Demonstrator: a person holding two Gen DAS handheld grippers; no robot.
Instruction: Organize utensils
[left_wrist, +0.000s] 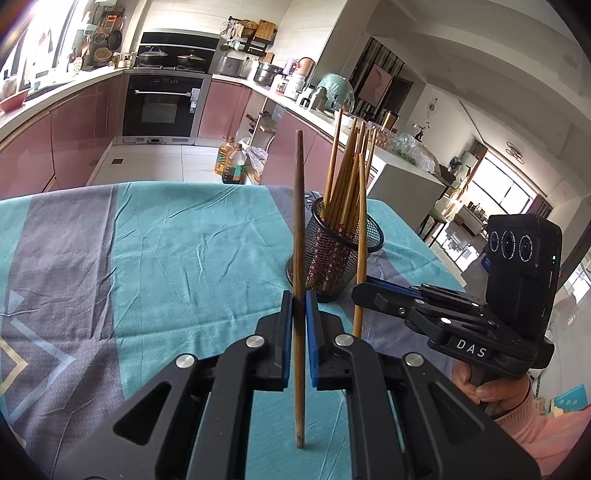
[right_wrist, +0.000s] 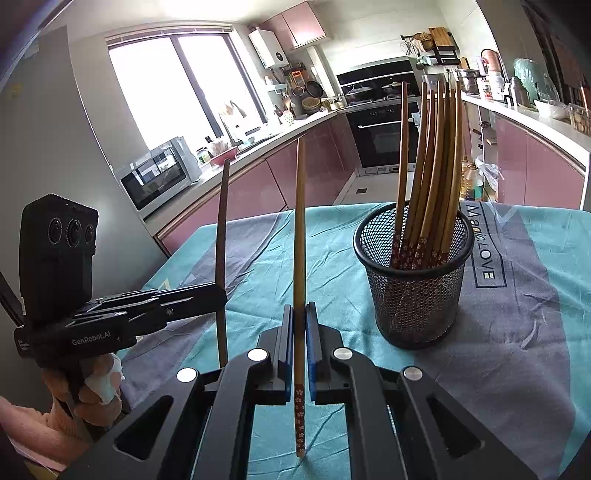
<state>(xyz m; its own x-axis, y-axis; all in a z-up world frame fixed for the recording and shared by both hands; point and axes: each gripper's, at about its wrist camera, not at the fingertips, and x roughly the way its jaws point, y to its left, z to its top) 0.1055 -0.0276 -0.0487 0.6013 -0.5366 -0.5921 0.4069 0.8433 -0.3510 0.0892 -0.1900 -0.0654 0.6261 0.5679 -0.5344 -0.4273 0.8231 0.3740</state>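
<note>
Left wrist: gripper (left_wrist: 299, 299) clamps chopstick (left_wrist: 299, 221).

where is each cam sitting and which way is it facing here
Left wrist: on the left gripper, facing over the table toward the oven wall; the dark chopstick stands clamped, and the right gripper and hand show on the right.
Right wrist: on the right gripper, facing the window and counter; the light chopstick stands clamped, and the left gripper shows on the left.
Shared: the mesh cup of chopsticks on the teal cloth.
</note>
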